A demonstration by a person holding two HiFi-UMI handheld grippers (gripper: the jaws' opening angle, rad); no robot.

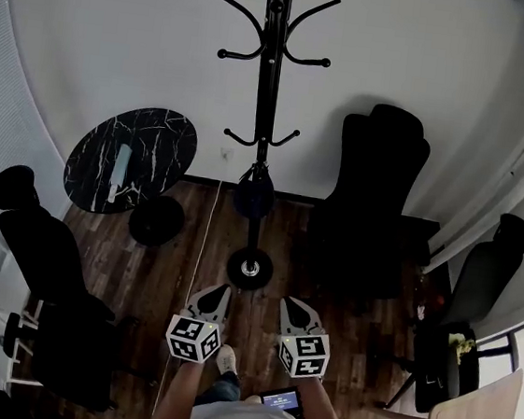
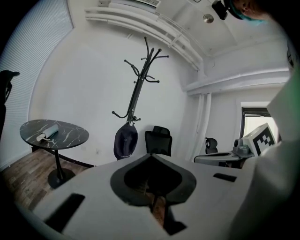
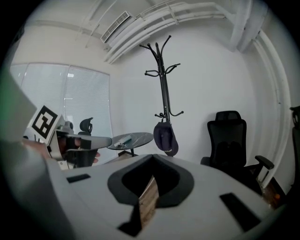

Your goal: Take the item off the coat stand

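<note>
The coat stand (image 1: 269, 83) runs off the head view's top edge. Left of it, the pale thing (image 1: 121, 167) on the round counter (image 1: 165, 138) is too small to identify.

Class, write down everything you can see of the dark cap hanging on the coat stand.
The cap is dark, navy or black, seemingly soft cloth. It hangs limp from a low hook of the black coat stand, close against the pole, crown sagging downward. Only the stand touches it. Its brim is hard to make out.
</note>
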